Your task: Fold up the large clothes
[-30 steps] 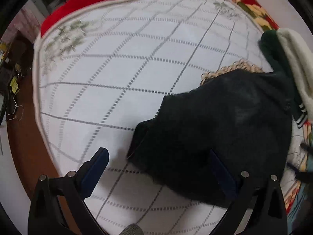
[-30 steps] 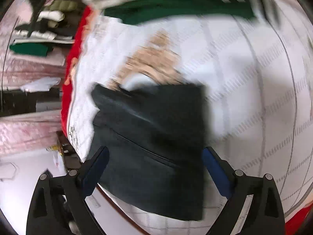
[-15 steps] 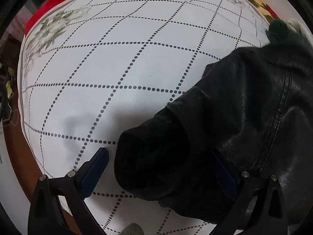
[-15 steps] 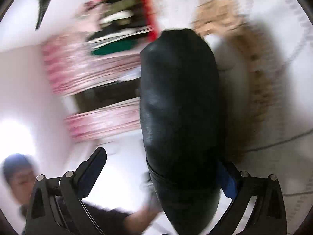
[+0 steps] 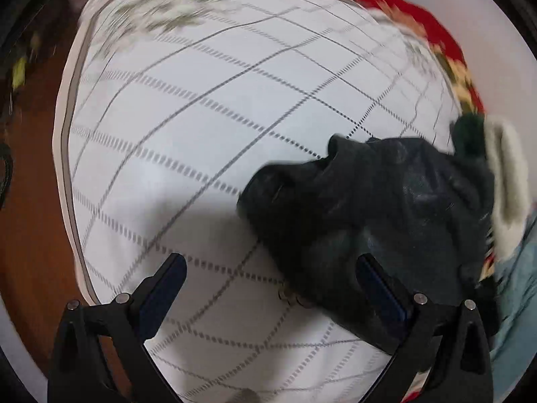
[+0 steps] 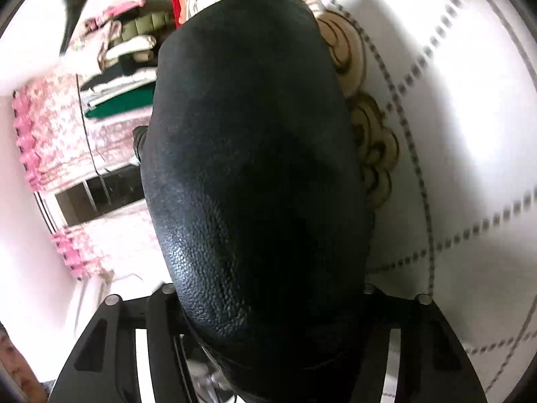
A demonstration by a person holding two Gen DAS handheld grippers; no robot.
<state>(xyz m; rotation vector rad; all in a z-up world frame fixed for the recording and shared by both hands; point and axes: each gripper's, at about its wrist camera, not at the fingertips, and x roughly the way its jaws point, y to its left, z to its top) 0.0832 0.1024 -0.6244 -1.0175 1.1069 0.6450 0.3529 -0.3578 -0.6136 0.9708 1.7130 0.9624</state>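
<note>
A black leather jacket (image 5: 379, 221) lies bunched on the right of a white quilted bedspread (image 5: 208, 127). My left gripper (image 5: 272, 285) is open above the spread, its right finger (image 5: 379, 285) over the jacket's near edge, its left finger over bare quilt. In the right wrist view the same jacket (image 6: 255, 174) fills the middle and hangs up out of my right gripper (image 6: 268, 315), which is shut on it; its fingertips are hidden under the leather.
A green and cream garment (image 5: 486, 154) lies beyond the jacket at the bed's right edge. A red flowered blanket (image 5: 436, 30) borders the far side. Brown floor (image 5: 30, 201) lies left. Folded clothes (image 6: 127, 67) and pink curtains (image 6: 60, 134) stand behind.
My left gripper has drawn back from the jacket, so more bedspread shows. My right gripper has closed on the jacket, which was between open jaws half a second ago.
</note>
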